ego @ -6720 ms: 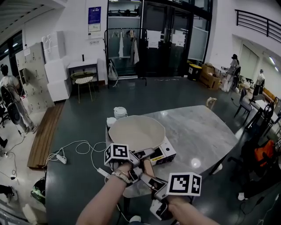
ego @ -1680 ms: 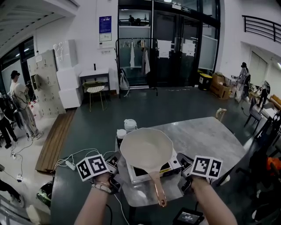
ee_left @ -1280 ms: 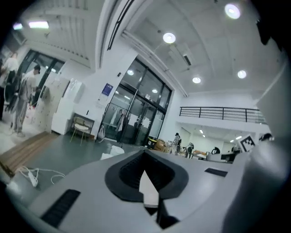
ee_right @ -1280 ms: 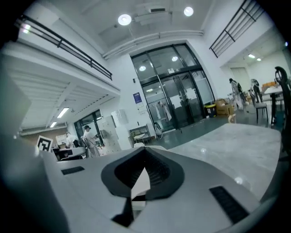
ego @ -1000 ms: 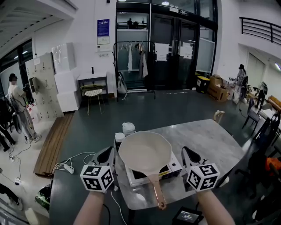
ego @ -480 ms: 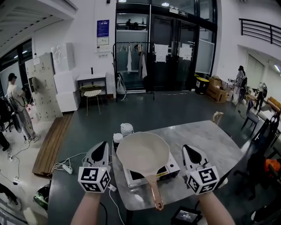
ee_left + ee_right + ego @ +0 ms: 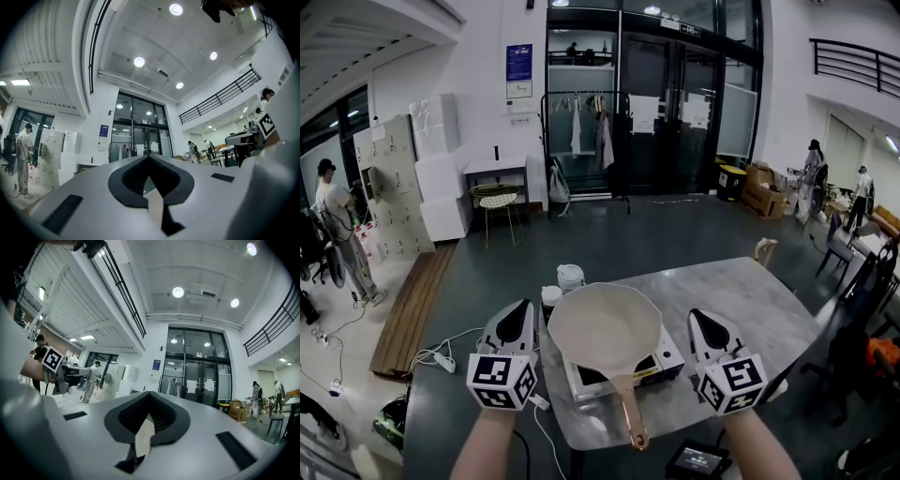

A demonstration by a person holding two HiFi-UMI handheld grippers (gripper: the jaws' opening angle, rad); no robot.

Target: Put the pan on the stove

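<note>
A cream pan (image 7: 604, 328) with a copper-coloured handle (image 7: 630, 413) rests on a white portable stove (image 7: 661, 359) on the marble table (image 7: 741, 300) in the head view. Its handle points toward me, over the table's near edge. My left gripper (image 7: 517, 314) is raised left of the pan, shut and holding nothing, tips pointing up. My right gripper (image 7: 701, 319) is raised right of the pan, also shut and holding nothing. Both gripper views look out across the room; their jaws (image 7: 149, 157) (image 7: 150, 394) meet at the tips with nothing between.
Two small white containers (image 7: 570, 277) stand on the table behind the pan. A cable and power strip (image 7: 442, 357) lie on the floor at left, and a dark device (image 7: 697, 460) sits below the table edge. People (image 7: 336, 225) stand at far left and right.
Over the last second both grippers tilted upward beside the pan and now hold still. Earlier the pan was carried by its handle onto the stove and let go.
</note>
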